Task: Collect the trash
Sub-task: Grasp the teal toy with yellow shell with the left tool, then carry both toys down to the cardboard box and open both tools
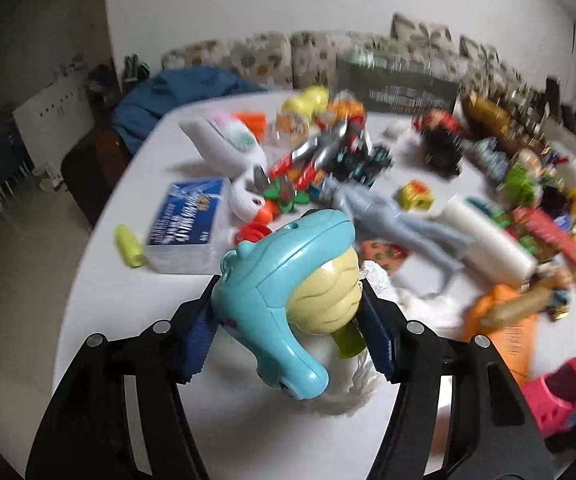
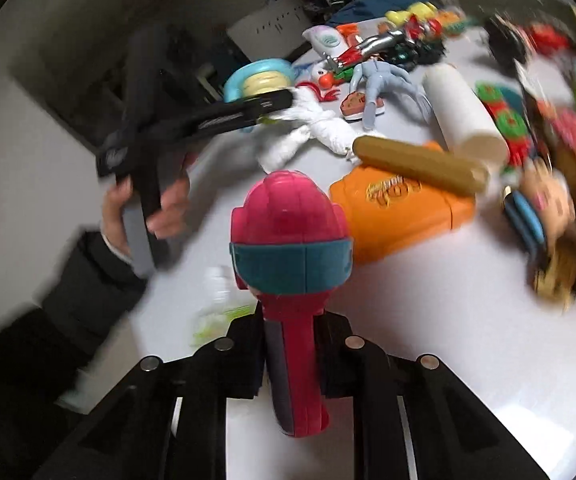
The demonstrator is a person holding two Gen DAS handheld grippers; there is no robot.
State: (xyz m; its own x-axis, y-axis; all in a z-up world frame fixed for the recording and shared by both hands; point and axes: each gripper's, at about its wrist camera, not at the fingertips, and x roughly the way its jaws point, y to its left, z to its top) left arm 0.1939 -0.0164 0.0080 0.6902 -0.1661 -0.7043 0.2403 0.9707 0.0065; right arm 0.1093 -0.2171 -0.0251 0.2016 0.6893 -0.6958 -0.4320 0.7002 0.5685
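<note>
Jaws of both grippers clamp toys above white table (image 1: 100, 264) cluttered near sofa (image 1: 272, 56).

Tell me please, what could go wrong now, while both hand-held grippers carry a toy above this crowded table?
The left hand-held gripper pinches the blue toy on its rounded sides, so it may slip out. The right hand-held gripper holds the pink toy only by its narrow handle; the heavy head could swing or tilt. Both frames are blurred by motion, so a fast move might knock the white roll off the table.
</note>
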